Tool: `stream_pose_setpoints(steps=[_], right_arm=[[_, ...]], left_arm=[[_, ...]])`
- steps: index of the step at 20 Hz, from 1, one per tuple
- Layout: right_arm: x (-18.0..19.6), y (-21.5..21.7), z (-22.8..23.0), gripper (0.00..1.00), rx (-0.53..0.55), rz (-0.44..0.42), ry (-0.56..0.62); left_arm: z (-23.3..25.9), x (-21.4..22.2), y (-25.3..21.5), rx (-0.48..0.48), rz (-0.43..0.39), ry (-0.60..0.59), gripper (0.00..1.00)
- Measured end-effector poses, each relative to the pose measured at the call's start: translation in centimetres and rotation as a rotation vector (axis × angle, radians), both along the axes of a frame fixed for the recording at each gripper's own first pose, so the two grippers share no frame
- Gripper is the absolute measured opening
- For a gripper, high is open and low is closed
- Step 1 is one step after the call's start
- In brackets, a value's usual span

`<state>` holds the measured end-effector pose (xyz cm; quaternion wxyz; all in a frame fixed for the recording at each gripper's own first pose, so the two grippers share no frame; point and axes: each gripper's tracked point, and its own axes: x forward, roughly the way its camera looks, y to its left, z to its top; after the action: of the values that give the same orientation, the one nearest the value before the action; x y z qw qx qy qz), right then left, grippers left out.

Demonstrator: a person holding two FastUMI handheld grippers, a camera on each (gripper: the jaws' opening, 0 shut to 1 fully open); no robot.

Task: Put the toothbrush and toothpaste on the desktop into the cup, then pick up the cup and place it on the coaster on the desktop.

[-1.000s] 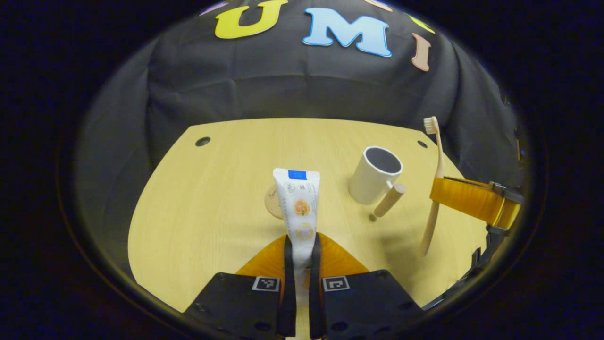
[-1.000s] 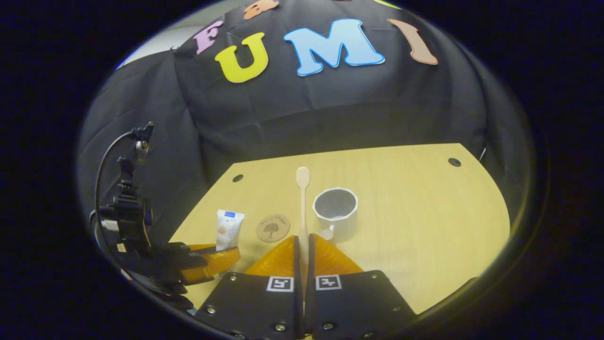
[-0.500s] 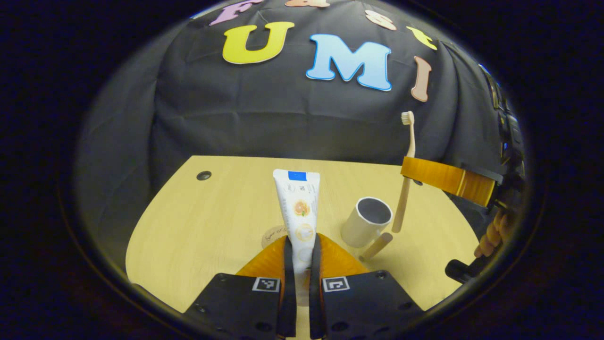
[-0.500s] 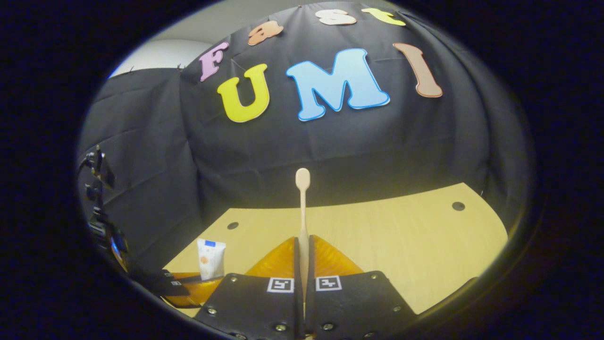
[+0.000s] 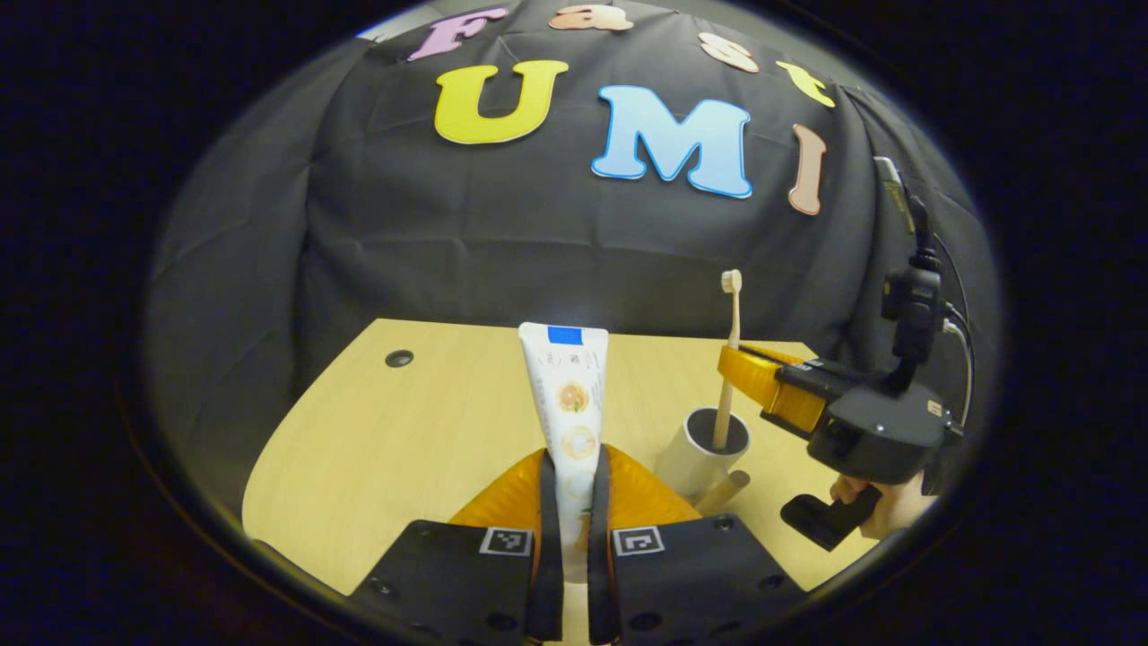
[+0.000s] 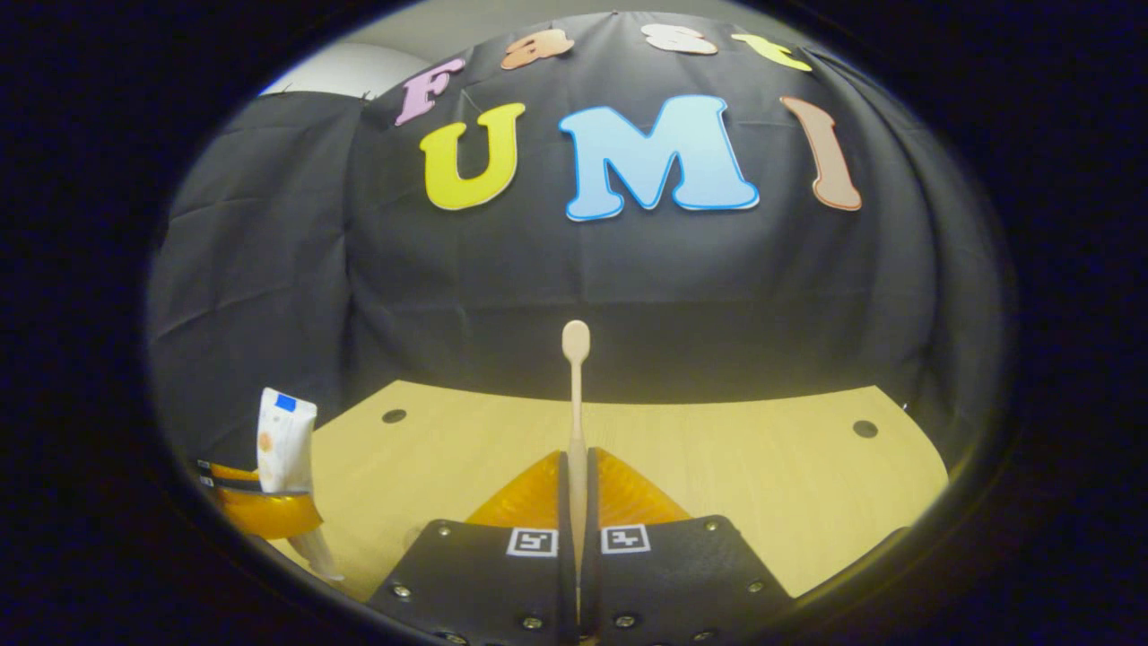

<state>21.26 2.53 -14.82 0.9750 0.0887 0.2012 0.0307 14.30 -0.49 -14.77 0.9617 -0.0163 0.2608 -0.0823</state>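
Wooden and upright, the toothbrush is clamped between the fingers of the right gripper, its lower end dipping into the white cup that stands on the desk ahead and to the right of the left gripper. White toothpaste is pinched in the left gripper, the tube pointing straight up from the fingers, above the desk. Seen from the right gripper, the toothbrush rises straight ahead, and the left gripper with its toothpaste sits low to the left.
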Motion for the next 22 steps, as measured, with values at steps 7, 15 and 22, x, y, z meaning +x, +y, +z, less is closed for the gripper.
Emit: stream_pose_setpoints(steps=[7, 15, 22], right_arm=[[-0.9, -0.5, -2.9, 0.07, -0.058, 0.004, 0.107], [-2.8, -0.7, -0.8, 0.82, -0.071, 0.052, 0.085], [-3.9, -2.6, 4.9, 0.86, -0.023, -0.003, -0.038]], left_arm=[[-0.3, 0.4, -0.9, -0.01, -0.006, 0.01, 0.18], [-0.6, 1.2, -2.5, -0.063, -0.01, 0.007, 0.18], [0.3, 3.2, -5.1, -0.129, -0.063, -0.066, 0.19]])
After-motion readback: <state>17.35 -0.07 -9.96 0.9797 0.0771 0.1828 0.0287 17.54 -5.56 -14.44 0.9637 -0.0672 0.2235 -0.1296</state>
